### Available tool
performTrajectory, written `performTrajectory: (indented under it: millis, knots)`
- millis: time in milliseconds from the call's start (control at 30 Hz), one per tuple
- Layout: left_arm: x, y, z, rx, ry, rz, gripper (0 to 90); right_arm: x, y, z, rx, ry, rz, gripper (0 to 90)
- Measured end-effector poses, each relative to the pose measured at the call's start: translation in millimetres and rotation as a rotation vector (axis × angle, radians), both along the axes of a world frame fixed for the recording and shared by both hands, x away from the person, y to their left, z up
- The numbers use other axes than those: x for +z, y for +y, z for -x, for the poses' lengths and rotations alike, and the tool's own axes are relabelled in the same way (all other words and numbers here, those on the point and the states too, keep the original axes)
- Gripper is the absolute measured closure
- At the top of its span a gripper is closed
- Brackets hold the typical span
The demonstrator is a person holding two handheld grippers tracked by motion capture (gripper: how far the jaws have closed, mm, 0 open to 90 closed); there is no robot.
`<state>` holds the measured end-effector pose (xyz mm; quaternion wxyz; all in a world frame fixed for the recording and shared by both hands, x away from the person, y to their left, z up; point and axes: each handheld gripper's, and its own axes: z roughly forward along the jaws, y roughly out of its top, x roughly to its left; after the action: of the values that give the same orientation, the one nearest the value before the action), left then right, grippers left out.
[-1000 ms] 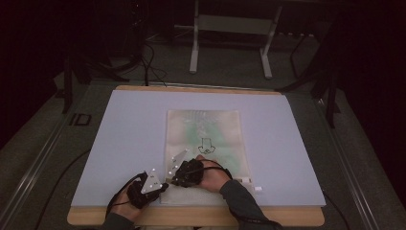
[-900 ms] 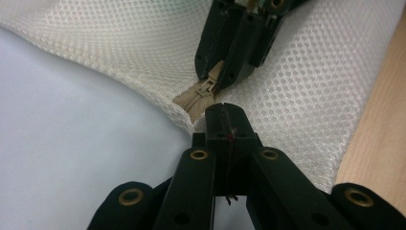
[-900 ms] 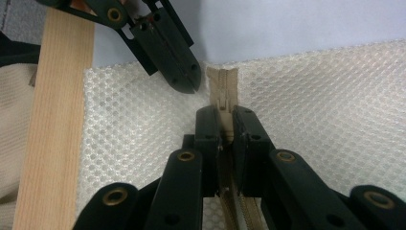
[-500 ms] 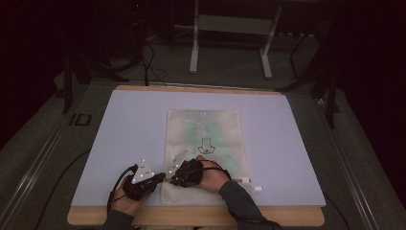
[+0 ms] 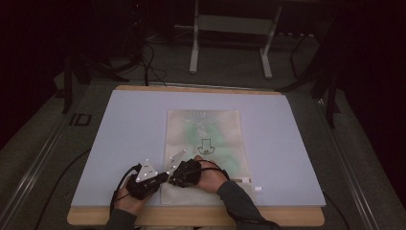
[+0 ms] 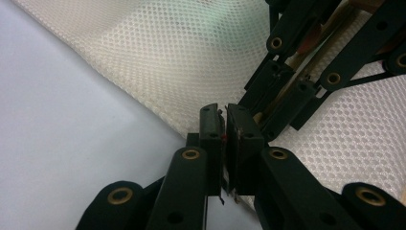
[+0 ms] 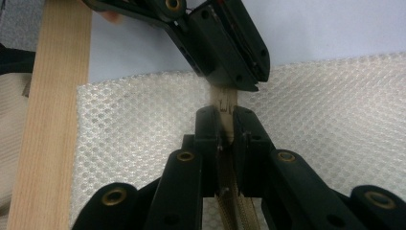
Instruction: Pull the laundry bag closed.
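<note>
mesh bag (image 5: 203,139): 1, white netting with a green tint and a black print in the middle, lying flat on the surface (image 5: 124,129), centre to near edge.
zipper tape (image 7: 225,103): 1 tan strip along the bag's near end; in the right gripper view it runs up between the right claw's jaws and on toward the left claw's tip.
claws: 2, tips meeting at the bag's near-left corner, just beside each other.
left claw (image 5: 160,178): narrow, a thin gap between the pads (image 6: 212,132); jaws have just been opening. Left gripper view puts the tips right at the mesh edge, a small dark bit and a red speck in the gap; can't tell if the pads still press on anything.
right claw (image 5: 173,178): clamped tight on the zipper tape, jaws nearly together with the tan strip pinched between them; seen up close at (image 7: 224,125).
hands: 2, coming in from the near edge, 1 per claw; dark sleeve on the right forearm.
surface: 1 pale lilac sheet on a wooden board (image 7: 50,120), wood rim visible along the near and far edges.
background: 1 white metal stand (image 5: 230,43) on the floor beyond the far edge, dark cables near it.
</note>
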<state>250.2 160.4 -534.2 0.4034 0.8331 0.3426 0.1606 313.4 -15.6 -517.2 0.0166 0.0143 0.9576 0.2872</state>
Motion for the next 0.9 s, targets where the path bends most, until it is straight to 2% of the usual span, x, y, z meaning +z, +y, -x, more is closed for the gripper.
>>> performTrajectory:
  millis: [333, 567, 900]
  knots:
    - [-5.5, -6.5, -3.4, 0.033, 0.031, -0.029, 89.4, 0.3, 2.4, 1.0, -0.004, -0.006, 0.008, 81.8]
    - [-5.0, -7.6, -4.0, 0.017, 0.034, -0.054, 89.8, 1.9, 3.0, 3.1, 0.005, -0.032, 0.027, 82.2]
    - [-4.8, -8.5, -3.3, 0.021, 0.032, -0.06, 89.6, 3.6, -2.7, 1.4, 0.007, -0.016, 0.041, 82.1]
